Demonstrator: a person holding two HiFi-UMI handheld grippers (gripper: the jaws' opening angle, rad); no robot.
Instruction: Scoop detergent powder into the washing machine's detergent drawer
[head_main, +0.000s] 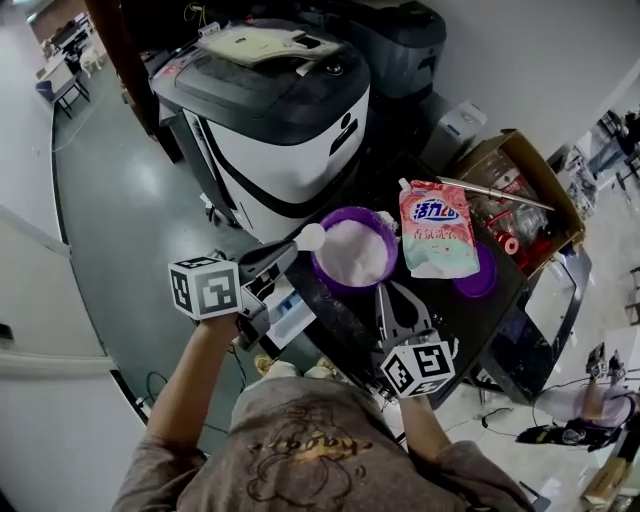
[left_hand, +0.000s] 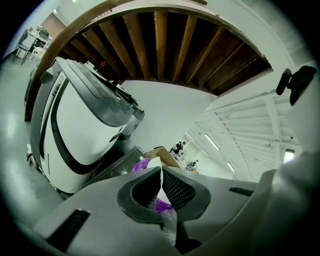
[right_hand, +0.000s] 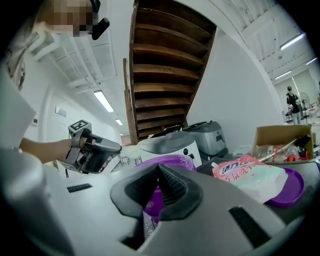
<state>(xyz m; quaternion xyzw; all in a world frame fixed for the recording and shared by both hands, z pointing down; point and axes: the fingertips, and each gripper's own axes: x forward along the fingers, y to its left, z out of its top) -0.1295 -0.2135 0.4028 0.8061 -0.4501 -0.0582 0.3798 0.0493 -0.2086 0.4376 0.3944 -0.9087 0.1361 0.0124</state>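
Our left gripper (head_main: 285, 256) has its jaws pinched on the thin handle of a white scoop (head_main: 310, 237), and the scoop's head sits at the left rim of the purple bowl (head_main: 325, 276) full of white powder (head_main: 356, 252). The right gripper (head_main: 386, 292) is squeezed shut on nothing, just beside the bowl's near rim. The detergent bag (head_main: 435, 228) lies partly on a purple lid (head_main: 483, 279) toward the right edge of the black table (head_main: 340, 322). The washing machine (head_main: 270, 110) stands past the table's far-left side.
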